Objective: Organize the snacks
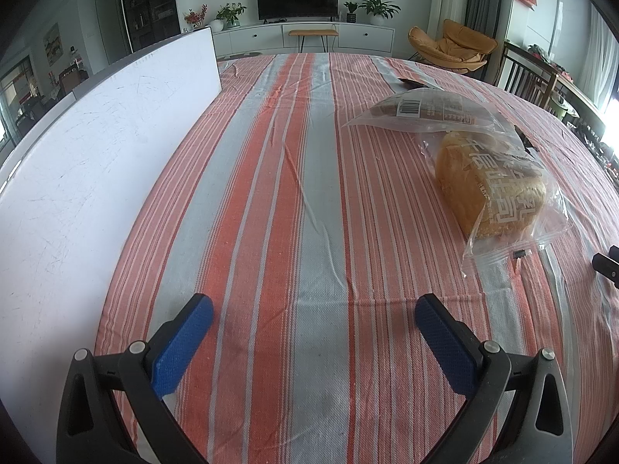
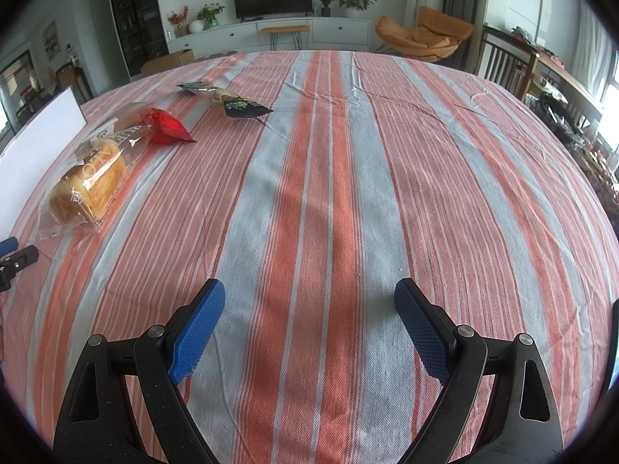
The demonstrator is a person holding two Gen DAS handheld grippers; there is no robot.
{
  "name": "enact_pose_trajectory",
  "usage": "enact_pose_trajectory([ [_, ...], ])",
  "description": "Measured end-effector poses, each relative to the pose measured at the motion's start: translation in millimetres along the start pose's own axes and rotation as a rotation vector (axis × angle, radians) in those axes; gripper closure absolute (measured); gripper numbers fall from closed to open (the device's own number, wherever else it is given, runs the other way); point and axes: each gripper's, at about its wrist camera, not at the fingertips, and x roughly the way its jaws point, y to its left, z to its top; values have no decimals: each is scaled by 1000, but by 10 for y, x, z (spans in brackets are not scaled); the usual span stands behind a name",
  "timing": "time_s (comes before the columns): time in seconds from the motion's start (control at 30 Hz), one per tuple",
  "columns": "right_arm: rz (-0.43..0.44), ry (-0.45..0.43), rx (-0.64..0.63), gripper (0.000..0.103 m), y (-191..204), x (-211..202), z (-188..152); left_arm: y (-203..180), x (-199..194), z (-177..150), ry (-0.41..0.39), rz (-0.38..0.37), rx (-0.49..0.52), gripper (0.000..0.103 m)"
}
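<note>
Your left claw (image 1: 313,311) sits at the bottom of its frame with its blue pads spread wide apart and nothing between them, only striped cloth. Your right claw (image 2: 309,295) is the same in its own view: jaws apart, holding nothing, low over the bench (image 2: 348,193).

In the left wrist view, a white board (image 1: 96,162) stands upright along the left side of the frame, its edge running from the lower left up toward the top centre. At the right of that frame lies a bread loaf in a clear bag (image 1: 491,189), its crinkled wrapper reaching the cloth near the lower right. Just behind it, higher in the frame, a second clear snack bag with a barcode (image 1: 418,112) lies flat, touching or overlapping the loaf's wrapper; I cannot tell which.

In the right wrist view the same loaf appears at the left edge, with a red packet (image 2: 166,127) just beyond its far end, touching the wrapper. Further up, left of centre, a dark green packet (image 2: 232,102) lies apart from both. The tip of your left claw shows at the far left edge, near the loaf.

Each snack is sealed in its own wrapper and lies loose on the cloth.
</note>
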Motion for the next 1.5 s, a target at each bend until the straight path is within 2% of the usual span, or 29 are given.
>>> enact_pose_trajectory([
  [1.0,1,-1,1,11,9,11,8,5,-2,6,-1,-2,-3,0],
  [1.07,0,0,0,11,15,12,9,10,-164,-79,-4,-61,10,0],
  [1.1,-1,0,0,11,15,14,10,6,-216,-81,3,-132,25,0],
  [1.13,-2,0,-1,11,16,16,11,-1,-247,-64,0,-168,27,1],
  [1.27,0,0,1,11,19,13,9,-133,-545,106,-68,-333,42,1],
  [1.33,-1,0,1,11,19,12,9,-328,-630,253,-68,-416,96,0],
  [1.4,0,0,2,11,16,13,9,-544,-614,383,-39,-434,166,0],
  [1.5,0,0,2,11,19,12,9,-925,-427,597,28,-396,264,0],
])
